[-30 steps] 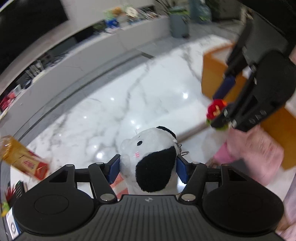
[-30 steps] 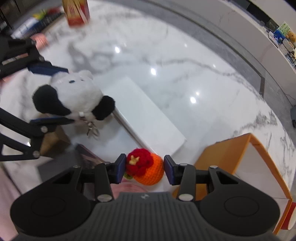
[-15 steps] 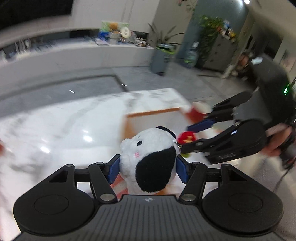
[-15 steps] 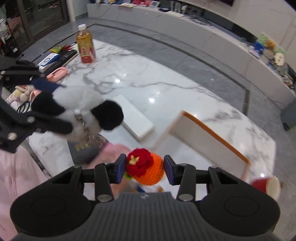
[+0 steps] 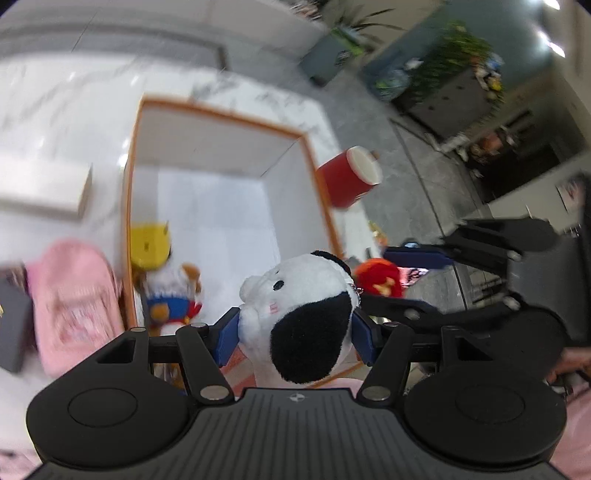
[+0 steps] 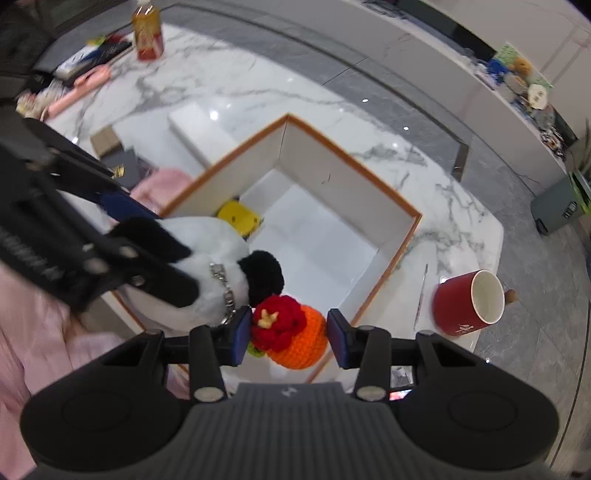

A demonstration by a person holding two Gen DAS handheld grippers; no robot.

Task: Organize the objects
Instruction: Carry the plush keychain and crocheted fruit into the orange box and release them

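Observation:
My left gripper [image 5: 295, 336] is shut on a white and black plush dog [image 5: 303, 314] and holds it above the near edge of an orange-rimmed white box [image 5: 221, 192]. My right gripper [image 6: 290, 341] is shut on an orange crochet fruit with a red top [image 6: 295, 339], above the same box's [image 6: 369, 177] near corner. The plush dog [image 6: 207, 273] and the left gripper's arm show at the left of the right wrist view. A yellow toy [image 5: 149, 245] and a small plush figure [image 5: 170, 299] lie inside the box.
A red mug [image 6: 469, 302] stands on the marble table [image 6: 258, 85] right of the box. A white flat box [image 6: 199, 133], pink items [image 5: 74, 299], a dark booklet [image 6: 123, 166] and a drink bottle [image 6: 147, 33] lie to the left.
Both grippers have moved over the open box with their toys still held. The box's inside and the toys in it have come into view.

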